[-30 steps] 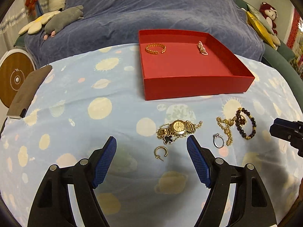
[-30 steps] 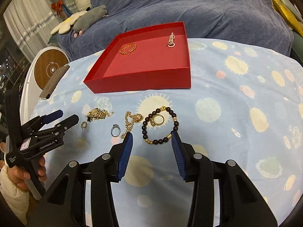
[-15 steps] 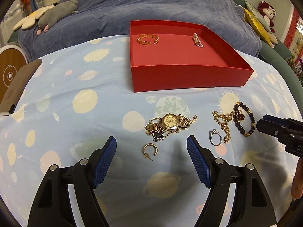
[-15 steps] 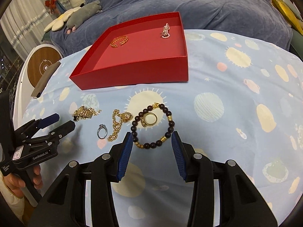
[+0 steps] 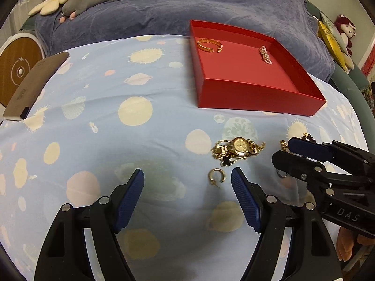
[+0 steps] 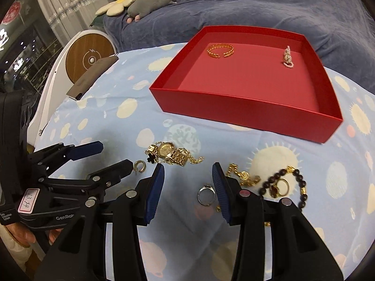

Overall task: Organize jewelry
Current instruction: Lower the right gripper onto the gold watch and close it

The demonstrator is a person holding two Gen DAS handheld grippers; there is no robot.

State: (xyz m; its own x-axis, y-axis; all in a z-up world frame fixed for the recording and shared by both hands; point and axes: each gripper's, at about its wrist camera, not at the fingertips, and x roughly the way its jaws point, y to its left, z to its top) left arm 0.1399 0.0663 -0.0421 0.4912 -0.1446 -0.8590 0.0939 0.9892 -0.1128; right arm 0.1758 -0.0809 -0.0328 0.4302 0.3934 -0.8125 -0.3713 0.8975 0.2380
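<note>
A red tray (image 5: 257, 96) (image 6: 246, 114) holds a gold bangle (image 5: 209, 45) (image 6: 219, 49) and a pearl piece (image 5: 265, 55) (image 6: 287, 57). On the blue cloth lie a gold watch (image 5: 239, 148) (image 6: 172, 154), a gold hoop earring (image 5: 216, 176) (image 6: 140, 166), a silver ring (image 6: 205, 194), a gold chain (image 6: 243, 175) and a dark bead bracelet (image 6: 284, 183). My left gripper (image 5: 187, 182) is open, the earring just inside its right finger. My right gripper (image 6: 188, 175) (image 5: 281, 155) is open, just short of the watch, with the silver ring by its right finger.
A brown case (image 5: 35, 86) lies at the cloth's left edge, next to a round wooden-faced device (image 5: 16, 71). A blue-covered sofa (image 5: 187, 4) with plush toys (image 5: 77, 0) stands behind the table.
My right gripper has moved left, from the bead bracelet toward the watch. My left gripper has shifted left, so the earring now lies near its right finger.
</note>
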